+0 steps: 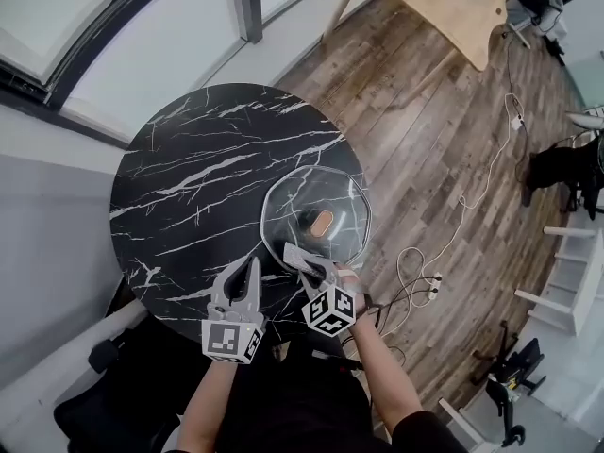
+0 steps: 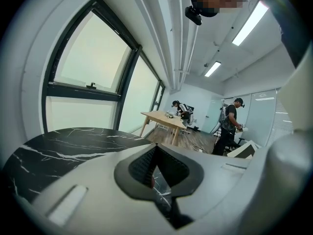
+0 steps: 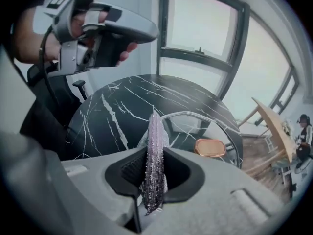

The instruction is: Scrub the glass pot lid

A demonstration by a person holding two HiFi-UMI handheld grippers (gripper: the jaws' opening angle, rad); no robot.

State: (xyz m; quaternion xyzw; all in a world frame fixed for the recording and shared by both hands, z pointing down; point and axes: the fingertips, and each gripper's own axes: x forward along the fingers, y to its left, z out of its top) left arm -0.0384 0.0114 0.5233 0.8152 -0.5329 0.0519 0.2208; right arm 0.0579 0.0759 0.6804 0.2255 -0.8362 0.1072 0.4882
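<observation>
The glass pot lid [image 1: 316, 217] lies flat on the round black marble table [image 1: 189, 187], near its right edge, with a copper knob [image 1: 322, 222] at its middle. My right gripper [image 1: 300, 259] hovers over the lid's near rim, shut on a silvery scrub pad [image 3: 154, 151] that stands upright between the jaws. In the right gripper view the lid [image 3: 195, 126] and its knob [image 3: 210, 147] lie just beyond the pad. To the left of the lid, my left gripper [image 1: 252, 272] is raised above the table with its jaws shut and nothing between them [image 2: 155, 173].
A wooden table [image 1: 444, 3] stands far across the plank floor, with people [image 2: 229, 124] near it. Cables [image 1: 415, 272] trail on the floor right of the marble table. A black chair [image 1: 94, 385] is at the near left. Windows run along the left wall.
</observation>
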